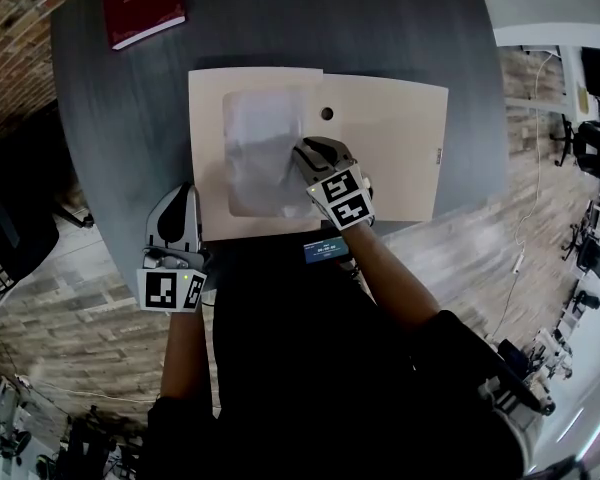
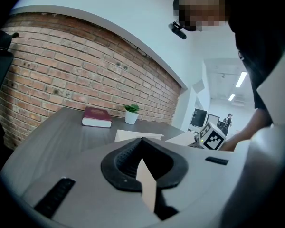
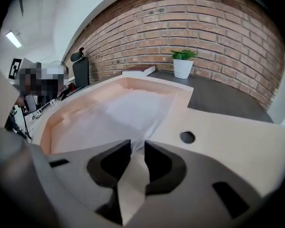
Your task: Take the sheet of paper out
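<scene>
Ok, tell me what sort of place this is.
Likely an office: a brick wall, desk monitors in the background, office chairs, and a dark table with a book.

Folder (image 1: 380, 148): matt beige card, smooth. Sheet of paper (image 1: 260, 153) in it: thin, white, slightly crinkled, almost see-through. Tabletop (image 1: 140, 98): dark grey, matt, faint wood grain. Maroon book (image 1: 143, 3) cover looks smooth; brick wall (image 3: 204, 23), rough.

Red book (image 1: 143, 5), seemingly potted plant (image 3: 183, 63), on table (image 1: 400, 38).

White sheet of paper (image 1: 263, 153) flat on open beige folder (image 1: 400, 148), corner in right tool (image 1: 302, 156).
</scene>
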Tool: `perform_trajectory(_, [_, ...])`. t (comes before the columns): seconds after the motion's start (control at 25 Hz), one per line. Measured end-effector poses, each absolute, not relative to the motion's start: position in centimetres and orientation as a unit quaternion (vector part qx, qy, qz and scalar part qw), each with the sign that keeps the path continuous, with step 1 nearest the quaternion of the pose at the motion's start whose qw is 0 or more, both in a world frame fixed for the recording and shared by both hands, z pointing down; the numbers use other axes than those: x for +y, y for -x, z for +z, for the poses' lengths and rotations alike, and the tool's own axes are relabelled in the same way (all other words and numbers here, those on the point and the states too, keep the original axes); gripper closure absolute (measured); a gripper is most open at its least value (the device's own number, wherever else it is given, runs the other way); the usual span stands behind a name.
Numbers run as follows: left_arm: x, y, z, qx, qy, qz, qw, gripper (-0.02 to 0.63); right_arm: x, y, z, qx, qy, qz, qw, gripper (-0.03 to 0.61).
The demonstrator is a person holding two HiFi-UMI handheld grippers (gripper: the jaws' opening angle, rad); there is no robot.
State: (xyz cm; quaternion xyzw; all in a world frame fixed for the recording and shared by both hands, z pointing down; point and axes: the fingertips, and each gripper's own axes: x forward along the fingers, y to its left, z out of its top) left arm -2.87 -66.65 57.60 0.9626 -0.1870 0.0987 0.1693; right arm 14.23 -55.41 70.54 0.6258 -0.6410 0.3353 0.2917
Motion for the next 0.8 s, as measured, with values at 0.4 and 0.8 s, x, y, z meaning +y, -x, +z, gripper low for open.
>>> perform_trajectory(0.4, [-66.0, 3.3, 56.9, -0.19, -0.962, 0.096, 0.173, 0.618, -54.2, -15.7, 69.9, -0.633, -0.639, 0.339, 0.275, 0.571])
perform_trajectory(0.8, [-63.7, 3.8, 55.3, -0.178, -0.967, 0.086, 0.161, 0.618, -49.3, -19.5, 67.4, -0.602, -0.68, 0.332, 0.255, 0.572])
